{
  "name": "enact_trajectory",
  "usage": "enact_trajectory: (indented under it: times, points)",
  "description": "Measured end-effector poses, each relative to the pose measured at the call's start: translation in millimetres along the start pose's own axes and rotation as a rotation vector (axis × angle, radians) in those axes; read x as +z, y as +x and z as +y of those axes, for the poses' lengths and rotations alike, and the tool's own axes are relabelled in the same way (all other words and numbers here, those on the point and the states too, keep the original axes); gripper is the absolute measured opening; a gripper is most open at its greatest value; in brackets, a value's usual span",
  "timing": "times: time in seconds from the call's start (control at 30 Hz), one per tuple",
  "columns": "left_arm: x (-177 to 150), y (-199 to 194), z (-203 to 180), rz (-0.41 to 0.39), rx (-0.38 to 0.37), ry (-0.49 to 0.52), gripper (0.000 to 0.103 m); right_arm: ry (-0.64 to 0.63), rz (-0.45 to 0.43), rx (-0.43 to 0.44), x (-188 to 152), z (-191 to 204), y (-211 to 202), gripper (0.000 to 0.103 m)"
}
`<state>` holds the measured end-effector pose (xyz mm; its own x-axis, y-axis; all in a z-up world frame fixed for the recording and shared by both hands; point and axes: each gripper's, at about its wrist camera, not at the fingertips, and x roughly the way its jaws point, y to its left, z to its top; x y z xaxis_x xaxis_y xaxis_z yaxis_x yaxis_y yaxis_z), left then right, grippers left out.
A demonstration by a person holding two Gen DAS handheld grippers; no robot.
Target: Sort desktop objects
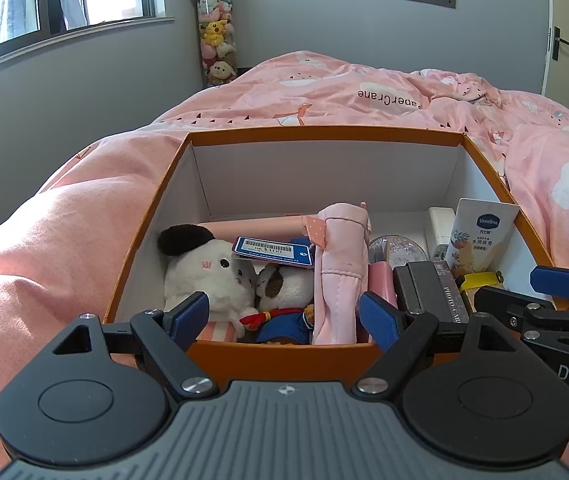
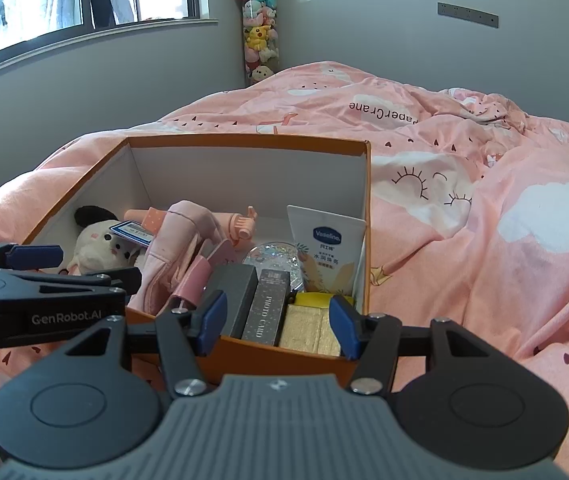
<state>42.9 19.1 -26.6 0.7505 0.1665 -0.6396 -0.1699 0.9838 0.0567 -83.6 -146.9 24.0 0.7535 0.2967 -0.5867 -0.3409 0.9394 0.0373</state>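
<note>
The orange box of toys sits on the pink bed. The left hand-held gripper and right hand-held gripper wait wide apart, holding nothing, just before its near wall.

The white tube at right reads "Vaseline". The dark box reads "PHOTO CARD". The pink duvet, upper right, shows "PaperCrane" upside down; the left gripper says "GenRobot.AI".

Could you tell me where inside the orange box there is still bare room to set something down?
Bare floor shows only at the far end of the orange box, between its back wall and the pink pouch and Vaseline tube. The near half is crowded: white plush, pouch, dark boxes.
</note>
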Motion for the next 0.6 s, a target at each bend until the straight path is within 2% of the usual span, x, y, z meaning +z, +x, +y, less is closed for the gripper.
enact_trajectory:
  times: [0.6]
  points:
    - [-0.4,0.2,-0.3,0.006,-0.022,0.002,0.097,-0.004,0.001,-0.002,-0.1,0.3,-0.1,0.059]
